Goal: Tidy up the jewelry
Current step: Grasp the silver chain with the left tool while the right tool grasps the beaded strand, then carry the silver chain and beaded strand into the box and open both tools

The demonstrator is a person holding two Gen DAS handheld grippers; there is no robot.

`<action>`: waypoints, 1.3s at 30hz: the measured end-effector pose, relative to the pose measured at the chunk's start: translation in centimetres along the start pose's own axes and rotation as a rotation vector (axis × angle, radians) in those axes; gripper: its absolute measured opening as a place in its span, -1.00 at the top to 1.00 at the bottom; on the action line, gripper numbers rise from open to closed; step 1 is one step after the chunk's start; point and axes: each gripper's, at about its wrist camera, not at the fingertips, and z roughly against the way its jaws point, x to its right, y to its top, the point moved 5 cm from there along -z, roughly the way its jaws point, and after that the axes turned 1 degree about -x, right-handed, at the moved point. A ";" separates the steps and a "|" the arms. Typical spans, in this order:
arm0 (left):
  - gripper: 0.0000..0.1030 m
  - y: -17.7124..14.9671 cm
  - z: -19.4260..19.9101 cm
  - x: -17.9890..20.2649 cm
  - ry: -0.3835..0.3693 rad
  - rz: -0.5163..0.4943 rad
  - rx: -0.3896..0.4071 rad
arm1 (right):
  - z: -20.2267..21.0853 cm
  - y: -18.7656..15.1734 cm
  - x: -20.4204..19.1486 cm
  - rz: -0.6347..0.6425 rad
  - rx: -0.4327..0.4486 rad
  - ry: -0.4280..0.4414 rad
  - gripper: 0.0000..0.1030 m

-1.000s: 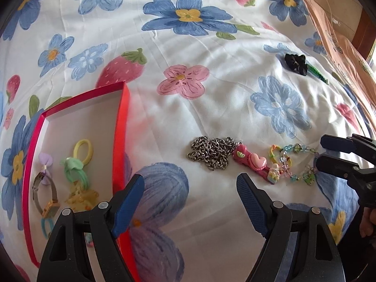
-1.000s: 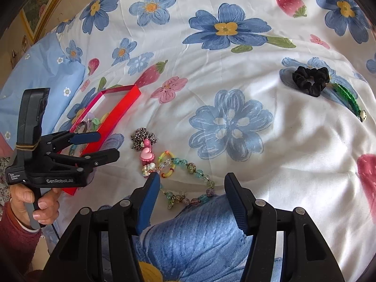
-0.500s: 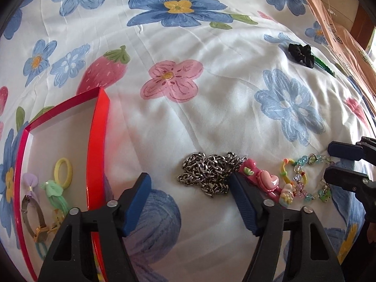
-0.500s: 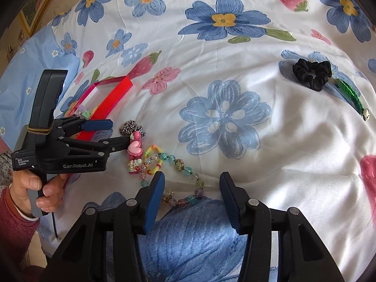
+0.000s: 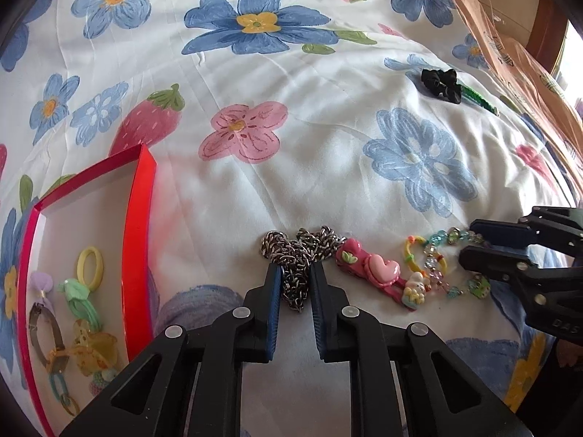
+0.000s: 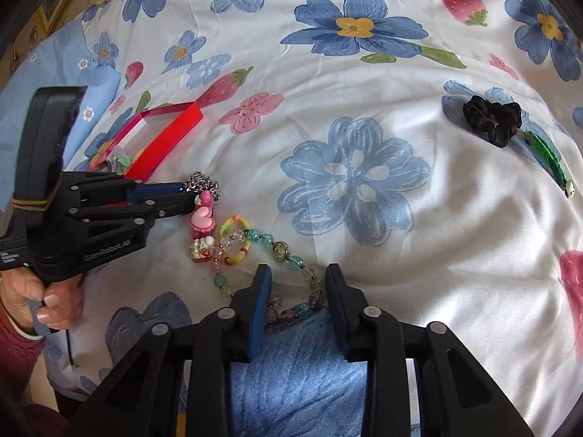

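left gripper [image 5: 295, 284] now closing on chain [image 5: 302, 251]; pink clip [image 5: 375, 276] beside.

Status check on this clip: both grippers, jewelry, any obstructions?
Left gripper closing on silver chain. Right gripper closing around beaded bracelet. Red box clear, nothing blocking.

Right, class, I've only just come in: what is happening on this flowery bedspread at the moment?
A person holds a gripper in each hand over jewelry on the bedspread. The left gripper is closing on a silver chain. The right gripper is closing around a beaded bracelet, its pads not yet touching. A red box on the left already holds hair ties and clips. A black scrunchie lies apart.
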 end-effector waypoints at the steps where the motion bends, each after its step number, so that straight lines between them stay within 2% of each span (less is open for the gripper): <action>1: 0.72 -0.2 0.3 -0.1 -0.012 0.012 0.002 | -0.1 0.0 -0.1 0.007 0.002 -0.010 0.63; 3: 0.72 -0.5 0.9 -0.5 -0.035 0.038 0.009 | -0.1 0.1 -0.2 0.016 0.004 -0.023 0.85; 7: 0.72 -1.2 2.5 -1.3 -0.048 0.078 0.035 | 0.3 0.2 -0.3 0.003 0.015 -0.012 0.86; 12: 0.73 -2.2 5.3 -2.2 -0.064 0.131 0.077 | 2.2 0.7 -0.7 -0.030 0.074 0.026 0.86; 22: 0.73 -3.8 11.5 -3.0 -0.077 0.165 0.164 | 6.5 2.8 -3.0 -0.015 0.185 0.061 0.86; 32: 0.73 -5.2 15.3 -4.2 -0.058 0.204 0.201 | 8.1 3.4 -4.7 0.002 0.209 0.094 0.86; 39: 0.73 -6.3 16.8 -5.4 -0.013 0.246 0.212 | 8.6 3.7 -6.3 0.028 0.216 0.123 0.86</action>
